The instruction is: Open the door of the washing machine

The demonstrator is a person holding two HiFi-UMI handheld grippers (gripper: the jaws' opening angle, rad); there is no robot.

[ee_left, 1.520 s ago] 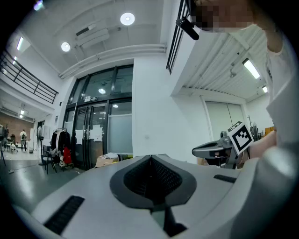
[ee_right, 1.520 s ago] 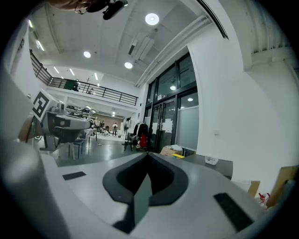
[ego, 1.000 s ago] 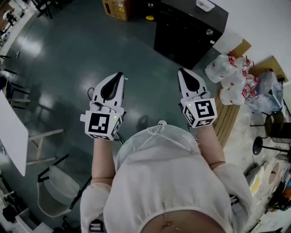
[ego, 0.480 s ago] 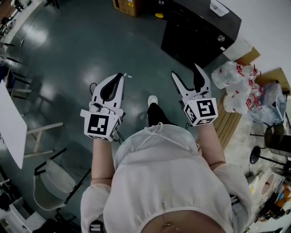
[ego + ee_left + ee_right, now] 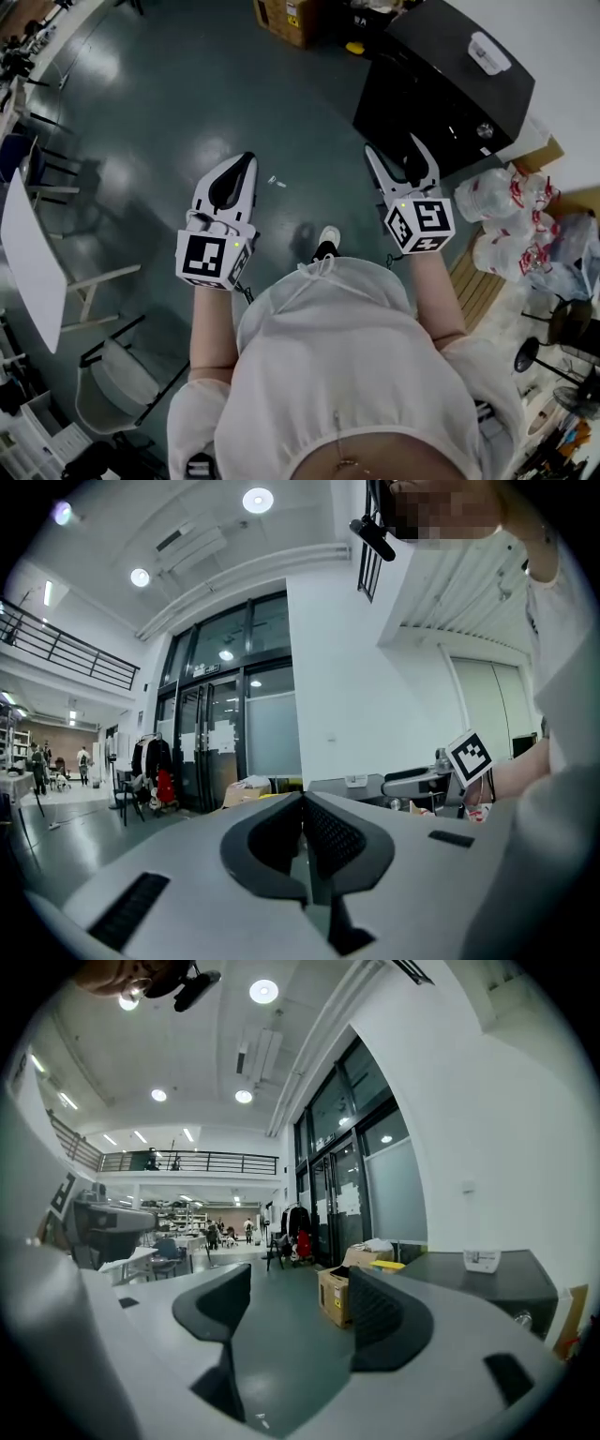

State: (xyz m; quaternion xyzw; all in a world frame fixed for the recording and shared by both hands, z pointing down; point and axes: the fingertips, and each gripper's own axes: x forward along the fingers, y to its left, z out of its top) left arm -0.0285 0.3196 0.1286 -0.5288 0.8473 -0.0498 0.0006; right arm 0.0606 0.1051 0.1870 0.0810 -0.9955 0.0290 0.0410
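Above the green floor | left gripper: fingers clenched together, empty | right gripper: fingers spread wide, nothing between | black washing machine: ahead at right, near right gripper, untouched.

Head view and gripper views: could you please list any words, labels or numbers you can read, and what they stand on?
No text is readable in any view.
White label on the black machine: too small to read.
Stickers on the cardboard box: too small.
Red labels on the bottles: blurred.
Papers on the glass doors: blurred.
Square markers: patterns, no letters.
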